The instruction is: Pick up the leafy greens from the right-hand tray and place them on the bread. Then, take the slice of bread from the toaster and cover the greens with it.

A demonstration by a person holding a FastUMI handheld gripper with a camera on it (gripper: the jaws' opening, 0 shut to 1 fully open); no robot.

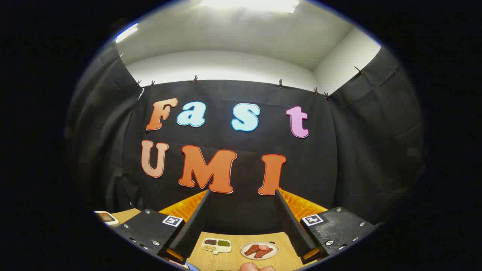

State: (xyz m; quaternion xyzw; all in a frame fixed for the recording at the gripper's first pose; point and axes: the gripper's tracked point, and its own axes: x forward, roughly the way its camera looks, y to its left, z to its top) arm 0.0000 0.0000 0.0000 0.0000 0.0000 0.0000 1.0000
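Gripper view: a white toaster (105, 217) with a slice in its slot sits at far left beside the left finger. Spread wide and holding nothing, the gripper (241, 199) frames a wooden table (233, 259); between its fingers lie a divided tray (216, 245) of greens and grains, then a plate (260, 250) of sliced meat.

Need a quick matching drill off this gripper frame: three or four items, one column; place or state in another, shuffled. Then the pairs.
Things:
1. gripper
2. divided dish
3. round plate
4. table

Descriptions:
A. light wood, under the dishes
B. fingers spread wide, nothing between them
C. beyond the fingers, holds red slices
D. beside the plate, holds dark, green and pale fillings

Pairs: 1-B, 2-D, 3-C, 4-A
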